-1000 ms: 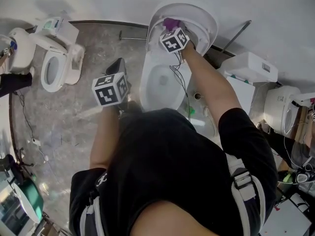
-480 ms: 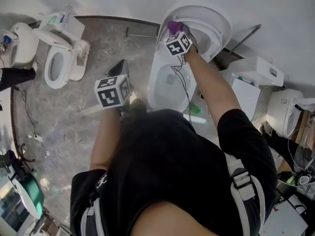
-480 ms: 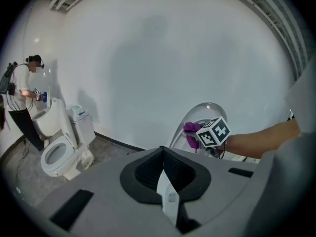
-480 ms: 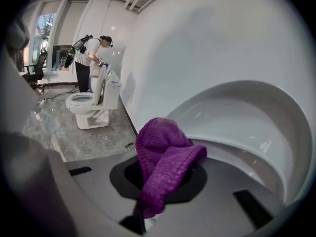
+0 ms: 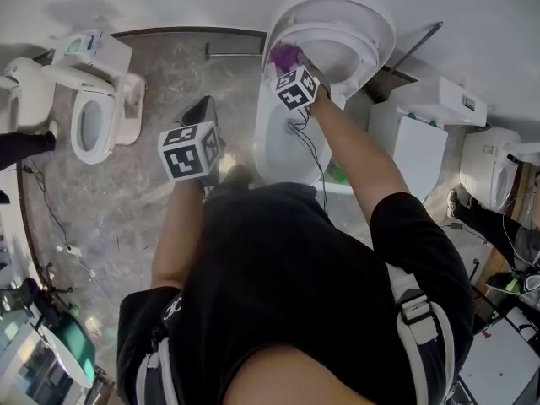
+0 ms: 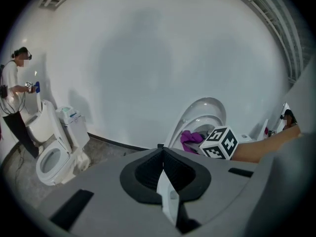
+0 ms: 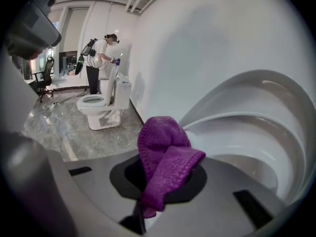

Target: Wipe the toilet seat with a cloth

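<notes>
The white toilet [image 5: 283,137] stands with its seat [image 5: 363,53] and lid [image 5: 337,2] raised against the wall. My right gripper [image 5: 291,70] is shut on a purple knitted cloth [image 5: 285,55] at the left edge of the raised seat. In the right gripper view the cloth [image 7: 163,157] bulges out of the right gripper [image 7: 158,179] and covers its jaws, with the seat [image 7: 237,127] just beyond. My left gripper [image 5: 198,110] hangs over the floor left of the bowl. Its jaws are shut with nothing in them, as the left gripper view shows for the left gripper [image 6: 163,172].
A second toilet [image 5: 93,121] stands on the marble floor at the left, where a person [image 6: 12,98] bends over it. More white toilets and tanks [image 5: 439,108] crowd the right side. Cables run across the floor [image 5: 51,218].
My right gripper has carried the cloth down along the left side of the raised seat. The left gripper has drifted a little and stays shut.
</notes>
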Tool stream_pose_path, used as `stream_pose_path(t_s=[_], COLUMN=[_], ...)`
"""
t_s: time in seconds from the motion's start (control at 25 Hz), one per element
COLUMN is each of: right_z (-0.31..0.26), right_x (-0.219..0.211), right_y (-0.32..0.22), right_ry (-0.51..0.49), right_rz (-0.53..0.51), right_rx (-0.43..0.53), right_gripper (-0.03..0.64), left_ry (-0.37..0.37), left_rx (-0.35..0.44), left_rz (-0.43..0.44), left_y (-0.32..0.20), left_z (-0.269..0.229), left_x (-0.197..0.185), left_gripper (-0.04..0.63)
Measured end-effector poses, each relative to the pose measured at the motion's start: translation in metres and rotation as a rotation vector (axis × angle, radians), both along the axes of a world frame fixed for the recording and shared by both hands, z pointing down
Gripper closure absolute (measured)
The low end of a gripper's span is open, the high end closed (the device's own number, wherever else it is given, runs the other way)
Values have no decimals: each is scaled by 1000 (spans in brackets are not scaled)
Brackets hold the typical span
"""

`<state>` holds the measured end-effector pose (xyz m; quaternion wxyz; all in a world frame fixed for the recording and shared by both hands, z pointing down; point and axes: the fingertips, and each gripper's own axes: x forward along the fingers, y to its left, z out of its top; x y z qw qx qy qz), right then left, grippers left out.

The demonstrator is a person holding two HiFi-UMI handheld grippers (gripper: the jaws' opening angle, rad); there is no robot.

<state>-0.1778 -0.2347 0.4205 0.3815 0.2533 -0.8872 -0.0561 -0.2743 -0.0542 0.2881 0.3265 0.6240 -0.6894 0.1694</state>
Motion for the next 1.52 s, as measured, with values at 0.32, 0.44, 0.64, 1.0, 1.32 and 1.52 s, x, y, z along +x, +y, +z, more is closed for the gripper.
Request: stream_pose_path(t_s=[0.32, 0.44, 0.64, 1.0, 1.32, 1.52], right_z=[22, 30, 46, 80, 148, 170], right_x=[-12, -20, -30, -43, -54, -53], right_y=[-22, -29, -41, -37, -29, -27], right_ry=[27, 46, 64, 91, 152, 144], right_rz=[92, 95, 107, 85, 104, 109], right_rx=[5, 21, 22, 30, -63, -50], right_gripper=[568, 569, 569, 569, 569, 569], left_ry=[-15, -7, 21, 82, 96, 100], left_rx=[-45, -63, -87, -130, -164, -176], left_rz=[16, 8, 27, 92, 126, 152], left_y=[-4, -4, -10, -22, -39, -47], left_z=[17, 27, 46, 87, 133, 155], left_x=[-30, -41, -45, -45, -66, -69], left_gripper=[586, 586, 586, 586, 586, 586])
